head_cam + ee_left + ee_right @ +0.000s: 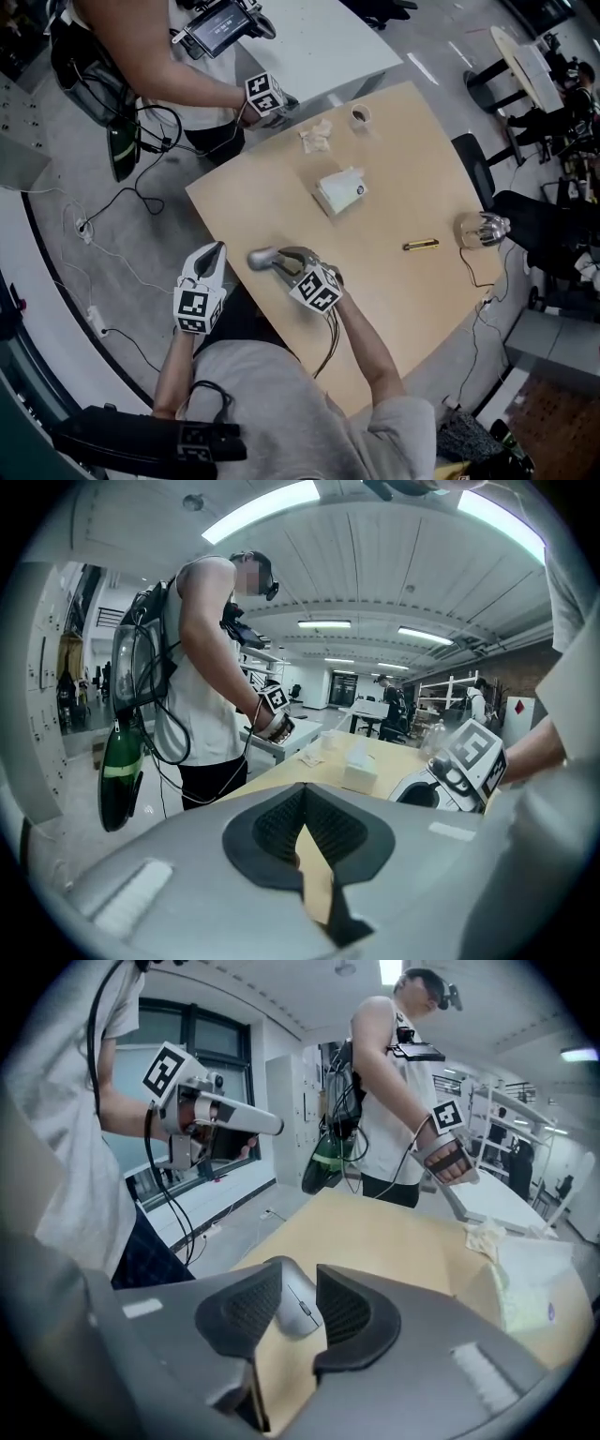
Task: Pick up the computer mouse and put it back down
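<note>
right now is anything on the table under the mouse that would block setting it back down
Nothing visible does. The computer mouse is clamped in the right gripper over a bare stretch of the table near the person's edge. The tissue box lies further in, clear of that spot.

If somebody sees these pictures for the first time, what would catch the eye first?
First comes the silver-grey computer mouse, clamped between the pads of the right gripper by the near left edge of the light wooden table. Next come the white tissue box at the table's middle and a second person standing at the far corner.
</note>
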